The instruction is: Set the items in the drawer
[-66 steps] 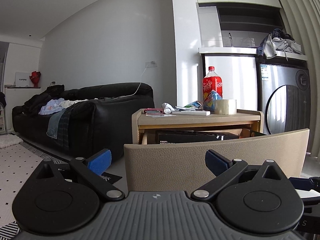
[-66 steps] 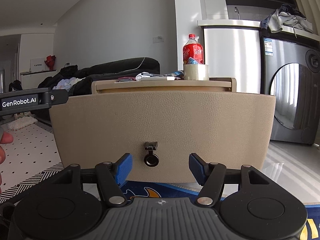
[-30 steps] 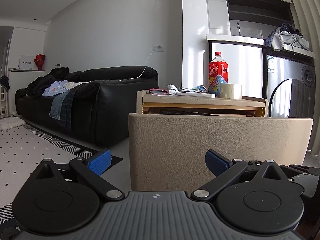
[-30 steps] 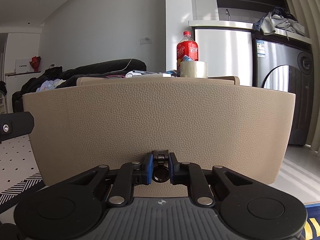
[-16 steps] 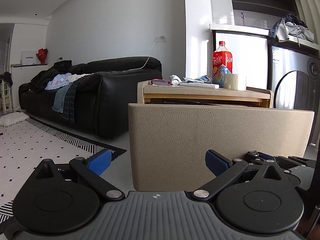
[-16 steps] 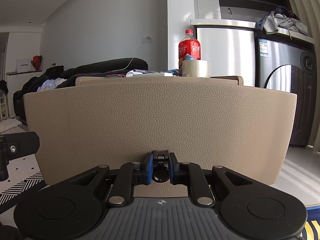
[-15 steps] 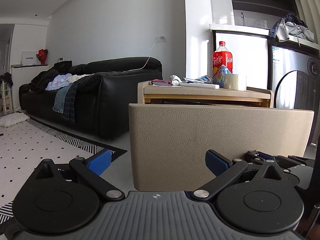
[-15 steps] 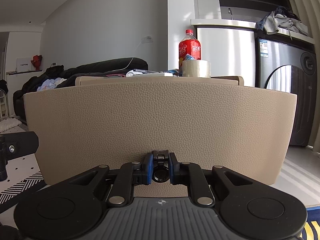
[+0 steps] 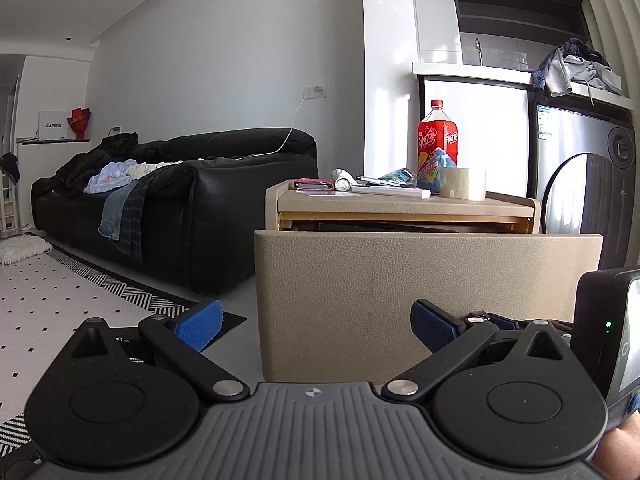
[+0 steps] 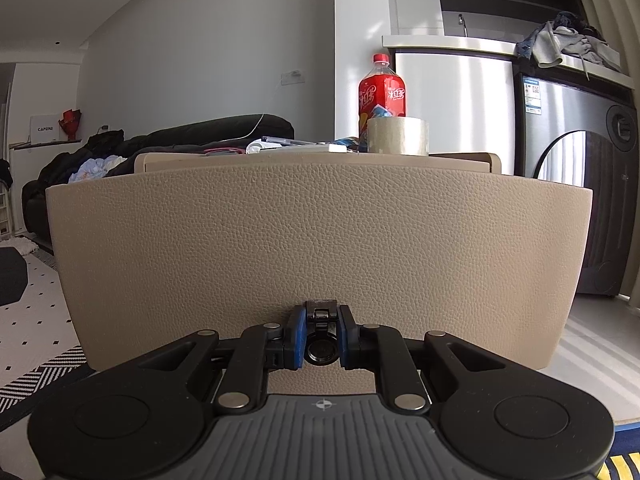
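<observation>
Right gripper (image 10: 320, 338) clamped on the drawer (image 10: 320, 240) front's ring pull (image 10: 320, 350) at its lower edge; left gripper (image 9: 316, 324) spread, empty. Best pulled straight and level; items (image 9: 384, 188) wait on the cabinet top.

black leather sofa (image 9: 192, 200) against grey wall, clothes (image 9: 120, 184) heaped and draped over its seat and arm. white cable (image 9: 296, 120) runs from wall socket (image 9: 316, 91) down to sofa back. black-and-white patterned rug (image 9: 60, 312) on floor before sofa. washing machine (image 9: 592, 184) at right, laundry pile (image 9: 576, 68) on counter above it. red bouquet (image 9: 79, 122) and white sign on shelf far left.
</observation>
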